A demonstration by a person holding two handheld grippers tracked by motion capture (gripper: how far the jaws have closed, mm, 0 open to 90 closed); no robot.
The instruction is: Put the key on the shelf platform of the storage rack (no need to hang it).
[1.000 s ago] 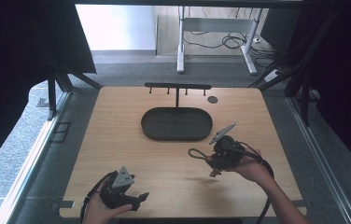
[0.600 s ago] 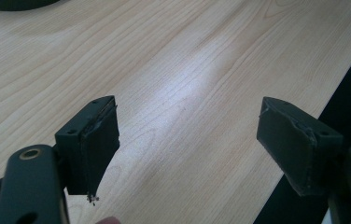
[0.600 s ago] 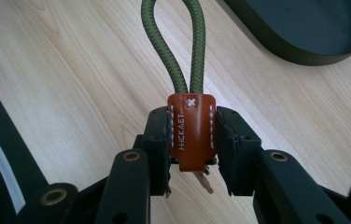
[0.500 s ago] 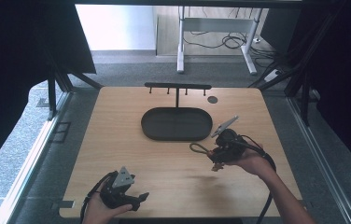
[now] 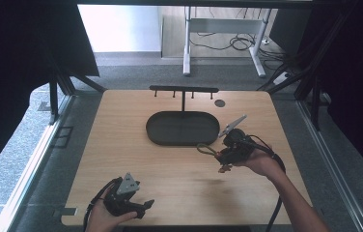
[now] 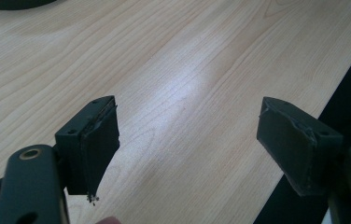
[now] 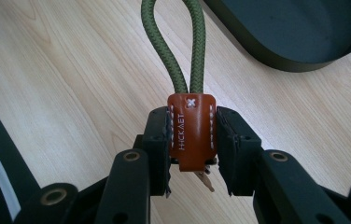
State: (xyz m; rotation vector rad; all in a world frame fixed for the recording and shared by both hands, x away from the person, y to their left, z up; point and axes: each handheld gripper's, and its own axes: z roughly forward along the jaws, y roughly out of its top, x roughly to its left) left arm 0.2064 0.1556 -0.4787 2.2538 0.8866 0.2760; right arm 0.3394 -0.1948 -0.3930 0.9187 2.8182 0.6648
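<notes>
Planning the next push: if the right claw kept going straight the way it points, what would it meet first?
Probably the dark oval tray: in the right gripper view its rim lies just beyond the green cord loop held by the right claw. Depth is unclear.

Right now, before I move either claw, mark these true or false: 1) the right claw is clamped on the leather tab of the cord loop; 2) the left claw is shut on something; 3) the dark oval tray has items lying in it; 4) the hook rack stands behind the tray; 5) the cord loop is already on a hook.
1) True: the right claw is shut on the brown leather tab of the green cord loop.
2) False: the left claw is open, bare table between its jaws.
3) False: the tray looks empty.
4) True: the hook rack stands at the tray's far side.
5) False: the loop hangs from the right claw, beside the tray.
</notes>
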